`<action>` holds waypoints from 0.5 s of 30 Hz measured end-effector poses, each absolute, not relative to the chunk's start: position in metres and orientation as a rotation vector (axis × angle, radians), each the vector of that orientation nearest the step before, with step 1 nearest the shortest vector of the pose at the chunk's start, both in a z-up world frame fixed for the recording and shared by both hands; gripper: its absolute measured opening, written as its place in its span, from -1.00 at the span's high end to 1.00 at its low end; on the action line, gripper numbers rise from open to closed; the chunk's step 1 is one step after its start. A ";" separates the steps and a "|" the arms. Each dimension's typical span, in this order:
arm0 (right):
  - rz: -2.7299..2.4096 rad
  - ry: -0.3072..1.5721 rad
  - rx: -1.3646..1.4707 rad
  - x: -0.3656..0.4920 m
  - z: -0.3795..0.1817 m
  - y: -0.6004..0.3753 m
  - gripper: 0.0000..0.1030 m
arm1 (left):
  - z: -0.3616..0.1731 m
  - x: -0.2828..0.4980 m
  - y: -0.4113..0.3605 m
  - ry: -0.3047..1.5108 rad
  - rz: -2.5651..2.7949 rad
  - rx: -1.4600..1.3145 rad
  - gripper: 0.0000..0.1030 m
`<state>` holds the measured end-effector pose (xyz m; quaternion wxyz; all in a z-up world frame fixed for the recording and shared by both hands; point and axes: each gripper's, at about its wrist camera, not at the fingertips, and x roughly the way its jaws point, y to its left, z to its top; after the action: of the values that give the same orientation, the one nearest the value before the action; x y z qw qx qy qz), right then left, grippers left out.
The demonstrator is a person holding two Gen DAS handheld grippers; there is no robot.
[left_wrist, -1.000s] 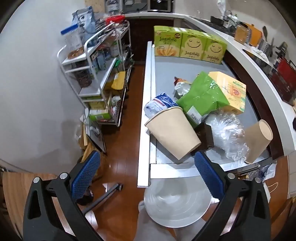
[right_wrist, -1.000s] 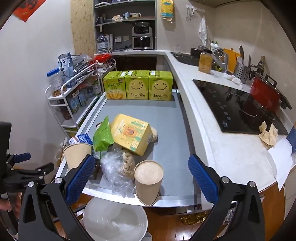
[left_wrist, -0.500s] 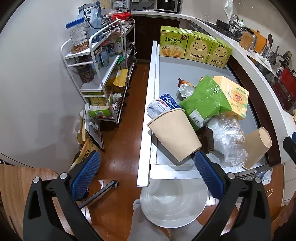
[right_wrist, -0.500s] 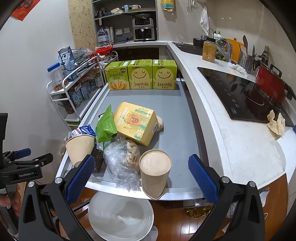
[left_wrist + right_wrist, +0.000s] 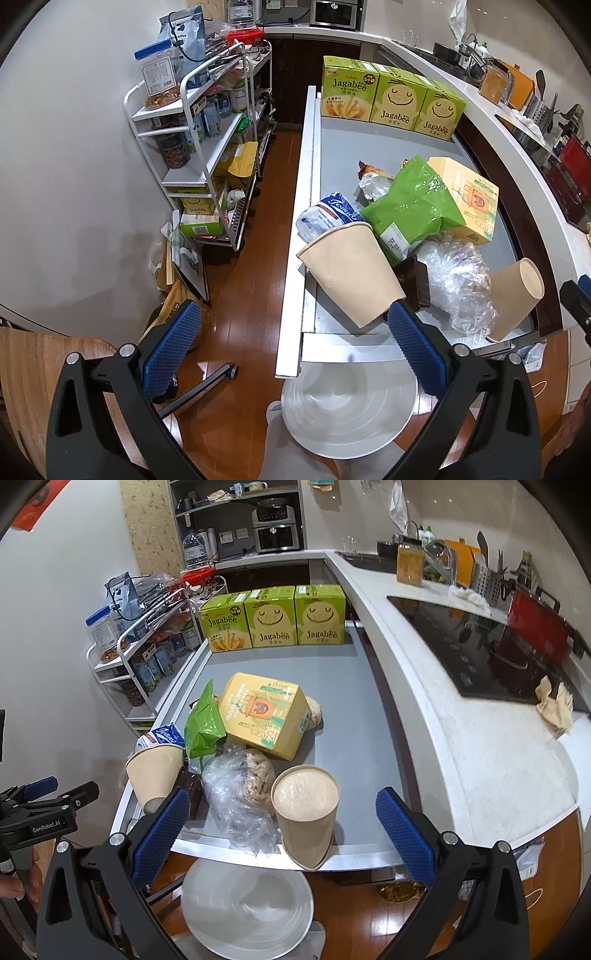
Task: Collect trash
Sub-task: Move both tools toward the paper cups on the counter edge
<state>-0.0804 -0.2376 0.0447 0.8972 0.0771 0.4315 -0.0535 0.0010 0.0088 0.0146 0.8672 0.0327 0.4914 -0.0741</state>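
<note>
Trash lies piled at the near end of a grey table (image 5: 343,686): a tan paper cup (image 5: 351,273) on its side, a green bag (image 5: 410,206), a yellow carton (image 5: 266,712), a crumpled clear plastic bag (image 5: 236,797), a blue tissue pack (image 5: 332,214) and a second paper cup (image 5: 306,812) upright at the edge. A white bin (image 5: 247,908) stands on the floor below the table end. My left gripper (image 5: 291,350) is open, just short of the lying cup. My right gripper (image 5: 280,834) is open, its fingers either side of the upright cup but nearer me.
Three green Jagabee boxes (image 5: 273,622) line the table's far end. A white wire shelf cart (image 5: 199,147) full of goods stands left across a wooden floor (image 5: 251,277). A white counter (image 5: 480,746) with a black hob runs along the right.
Both grippers have drawn closer to the pile; the cups and bags look larger. Nothing on the table has moved and both stay open.
</note>
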 end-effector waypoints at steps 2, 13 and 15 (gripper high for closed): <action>-0.099 0.908 0.181 -0.079 0.040 -0.239 -0.92 | 0.015 0.002 0.009 1.023 -0.150 0.072 -0.97; -0.078 0.993 0.250 -0.077 -0.002 -0.242 -0.92 | -0.005 0.002 0.015 1.052 -0.146 0.060 -0.97; -0.081 1.008 0.241 -0.078 -0.008 -0.241 -0.92 | -0.007 0.001 0.015 1.060 -0.152 0.059 -0.97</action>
<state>-0.0777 -0.2409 -0.0078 0.8678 0.1153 0.4817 -0.0386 0.0013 0.0151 -0.0074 0.8597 0.0280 0.5049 -0.0725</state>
